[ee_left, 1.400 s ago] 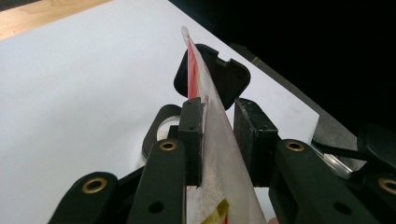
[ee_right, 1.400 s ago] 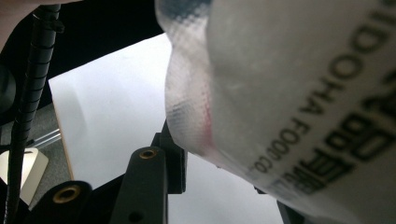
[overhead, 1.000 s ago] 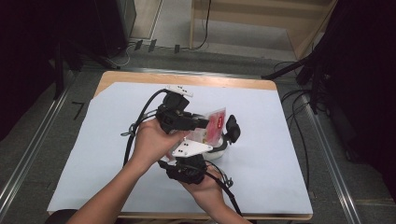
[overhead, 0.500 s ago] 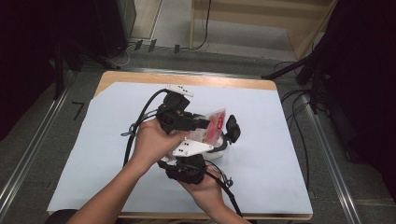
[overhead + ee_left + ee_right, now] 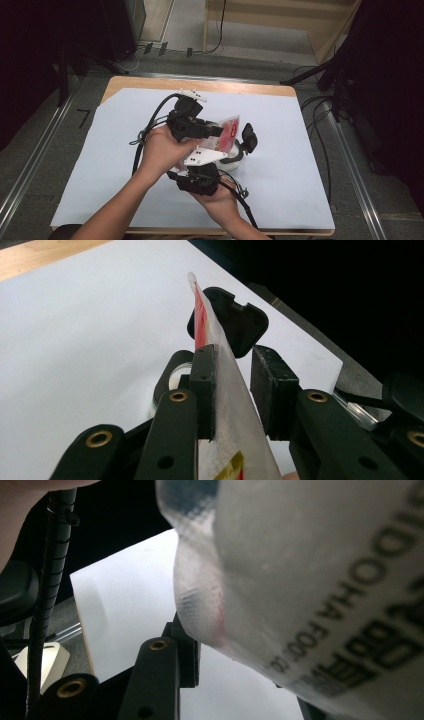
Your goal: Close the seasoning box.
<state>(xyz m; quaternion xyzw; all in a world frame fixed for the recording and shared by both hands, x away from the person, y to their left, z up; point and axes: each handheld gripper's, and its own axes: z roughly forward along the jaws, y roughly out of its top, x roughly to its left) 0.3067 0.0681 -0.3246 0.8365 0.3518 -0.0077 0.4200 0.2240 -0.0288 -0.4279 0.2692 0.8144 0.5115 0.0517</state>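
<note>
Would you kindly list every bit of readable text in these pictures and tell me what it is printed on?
"FOOD": black print on the back of the plastic packet, in the right gripper view.
Partly cut off: letters ending "...DOHA" before it, on the same packet.
Too blurred to read: the larger characters below it.
Red and yellow print on the packet's front: unreadable in the high view.

- The table (image 5: pixel 280 91) has a light wooden top, its bare edge showing along the far side and at the near corners.
- A large white sheet (image 5: pixel 110 150) covers most of the tabletop, lying flat.
- A grey floor (image 5: pixel 45 155) surrounds the table, with metal rails (image 5: pixel 30 165) running along both sides.
- Black cables (image 5: pixel 320 130) lie on the floor to the right of the table.
- A pale wooden frame (image 5: pixel 280 12) stands beyond the far edge.
- Dark equipment (image 5: pixel 390 75) fills the right side, and a dark cabinet (image 5: pixel 115 25) stands far left.
</note>
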